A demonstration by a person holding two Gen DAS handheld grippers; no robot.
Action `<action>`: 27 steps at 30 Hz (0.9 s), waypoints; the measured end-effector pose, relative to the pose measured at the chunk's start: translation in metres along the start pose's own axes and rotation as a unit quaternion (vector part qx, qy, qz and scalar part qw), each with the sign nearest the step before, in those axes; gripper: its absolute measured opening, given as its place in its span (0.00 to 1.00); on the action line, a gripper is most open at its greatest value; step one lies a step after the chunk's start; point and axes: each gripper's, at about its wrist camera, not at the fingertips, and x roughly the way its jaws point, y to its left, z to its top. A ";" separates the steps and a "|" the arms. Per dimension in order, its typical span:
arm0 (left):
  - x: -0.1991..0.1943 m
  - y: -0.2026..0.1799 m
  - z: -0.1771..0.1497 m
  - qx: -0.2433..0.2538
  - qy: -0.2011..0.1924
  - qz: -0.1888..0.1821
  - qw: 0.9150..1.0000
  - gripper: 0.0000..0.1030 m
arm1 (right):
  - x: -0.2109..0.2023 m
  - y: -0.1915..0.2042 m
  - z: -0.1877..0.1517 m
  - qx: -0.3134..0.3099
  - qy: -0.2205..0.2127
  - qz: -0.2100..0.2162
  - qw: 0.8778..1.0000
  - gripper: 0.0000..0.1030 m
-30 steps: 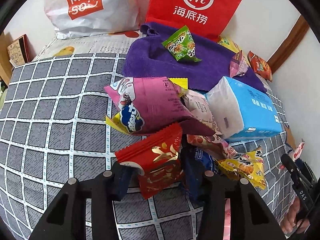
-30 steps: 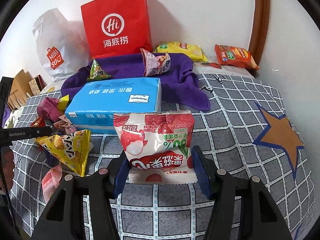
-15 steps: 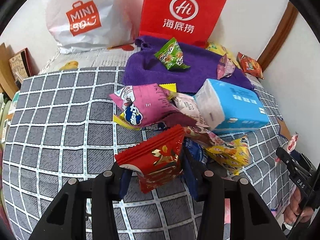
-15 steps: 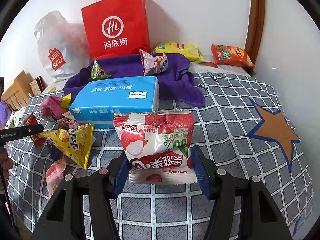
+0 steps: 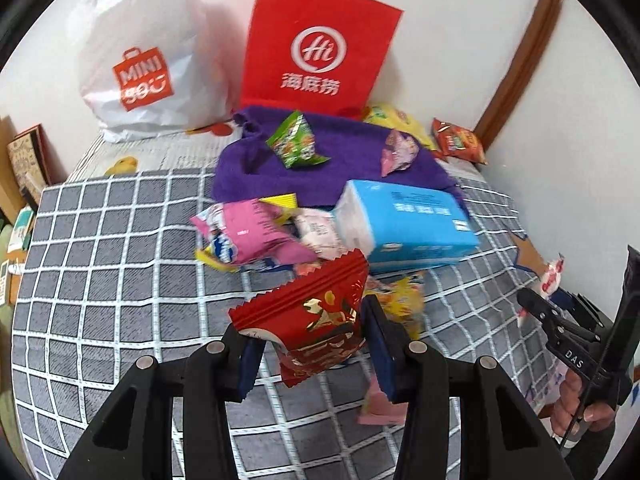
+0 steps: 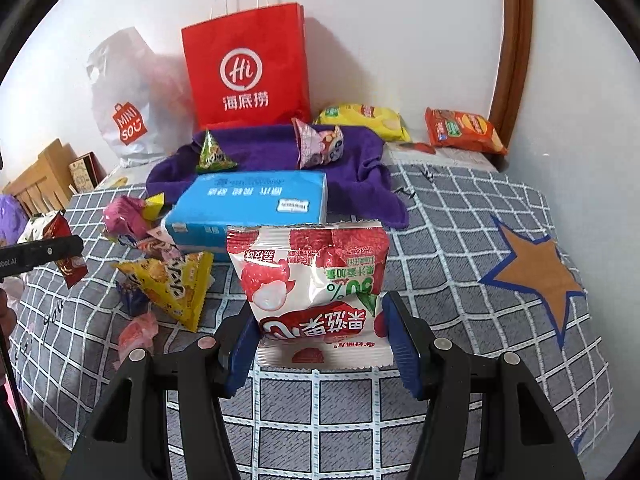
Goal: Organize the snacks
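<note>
Above the checked bed [image 5: 100, 260], nearer the camera than the blue tissue pack [image 5: 408, 224], the left gripper [image 5: 310, 344] has its jaws clamped on a red snack packet [image 5: 312, 320], while the right gripper [image 6: 320, 340] clamps a lychee jelly bag [image 6: 308, 280] between its jaws.

Your left tool [image 5: 308, 344] is squeezed shut on a red packet [image 5: 316, 320]. Your right tool [image 6: 320, 340] grips a white and red bag [image 6: 312, 280]. Both tools point downward.
</note>
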 end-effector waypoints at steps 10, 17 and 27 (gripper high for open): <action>-0.009 -0.034 0.021 0.024 -0.016 -0.026 0.999 0.43 | -0.022 -0.005 0.027 0.002 -0.035 -0.003 0.999 0.57; -0.009 -0.047 0.044 0.036 -0.022 -0.029 0.999 0.43 | -0.023 -0.005 0.052 -0.001 -0.051 0.001 0.999 0.57; -0.008 -0.053 0.081 0.048 -0.037 -0.015 0.998 0.43 | -0.005 0.008 0.095 -0.018 -0.068 0.009 0.997 0.57</action>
